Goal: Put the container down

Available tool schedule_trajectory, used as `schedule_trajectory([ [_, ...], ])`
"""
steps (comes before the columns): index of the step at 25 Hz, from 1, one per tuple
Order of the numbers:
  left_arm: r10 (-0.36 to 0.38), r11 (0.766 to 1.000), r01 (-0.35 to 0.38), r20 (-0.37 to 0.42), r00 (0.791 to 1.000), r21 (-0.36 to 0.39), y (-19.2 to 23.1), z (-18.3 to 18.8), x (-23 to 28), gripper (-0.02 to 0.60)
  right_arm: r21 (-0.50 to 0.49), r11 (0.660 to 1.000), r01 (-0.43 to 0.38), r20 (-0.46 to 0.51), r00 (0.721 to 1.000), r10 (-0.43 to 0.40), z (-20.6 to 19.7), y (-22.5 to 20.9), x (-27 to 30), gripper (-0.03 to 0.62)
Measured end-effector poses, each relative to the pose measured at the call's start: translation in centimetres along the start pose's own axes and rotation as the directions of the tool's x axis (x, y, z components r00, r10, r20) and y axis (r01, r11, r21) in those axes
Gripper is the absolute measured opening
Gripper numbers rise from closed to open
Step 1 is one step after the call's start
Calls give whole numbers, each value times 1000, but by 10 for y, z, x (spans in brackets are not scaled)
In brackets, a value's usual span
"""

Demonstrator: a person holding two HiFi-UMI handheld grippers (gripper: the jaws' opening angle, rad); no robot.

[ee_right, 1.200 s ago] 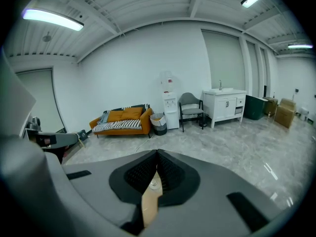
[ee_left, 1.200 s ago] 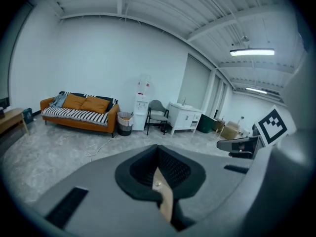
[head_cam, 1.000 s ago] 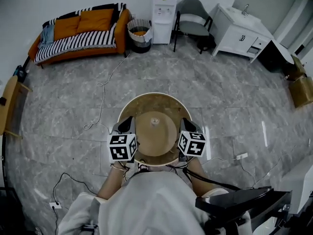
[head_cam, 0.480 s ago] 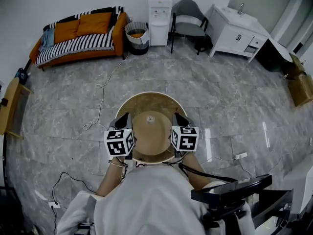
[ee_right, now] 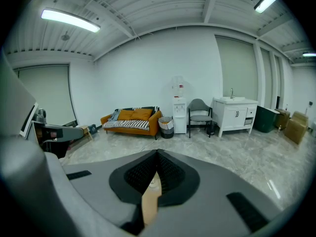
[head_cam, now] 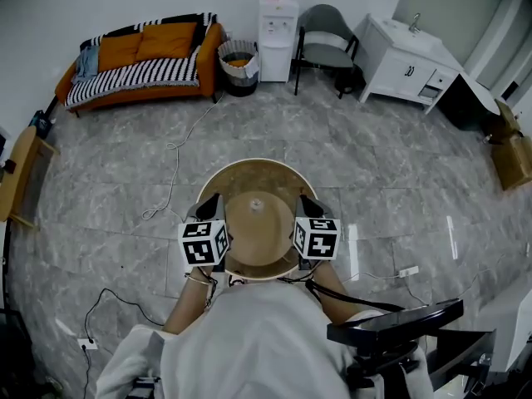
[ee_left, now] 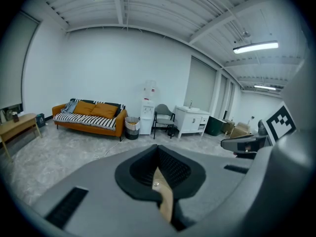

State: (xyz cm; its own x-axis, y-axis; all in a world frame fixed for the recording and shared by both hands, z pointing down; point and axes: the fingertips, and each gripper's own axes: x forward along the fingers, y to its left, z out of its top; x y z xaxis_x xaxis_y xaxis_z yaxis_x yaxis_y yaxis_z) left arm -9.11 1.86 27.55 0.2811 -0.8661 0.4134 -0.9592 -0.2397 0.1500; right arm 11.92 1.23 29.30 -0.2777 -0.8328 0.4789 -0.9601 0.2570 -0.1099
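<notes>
Because the round, tan, wood-like container [head_cam: 256,214] with its small knobbed lid hangs level above the grey marble floor [head_cam: 399,165], the move I judge due is straight down onto that floor. My left gripper [ee_left: 159,176] is clamped on its left rim and my right gripper [ee_right: 154,179] on the opposite rim, neither nearer than the other, so both should descend together.

container [head_cam: 258,171] sides hidden behind left gripper [head_cam: 211,204] and right gripper [head_cam: 305,203], table [head_cam: 17,177] cut by left edge
</notes>
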Motion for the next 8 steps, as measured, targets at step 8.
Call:
schedule_trajectory([
  [8, 5, 1000, -5, -10, 1000, 8, 0, 2, 7, 8, -1, 1000, -7, -14, 1000, 7, 3, -3, 6, 23],
])
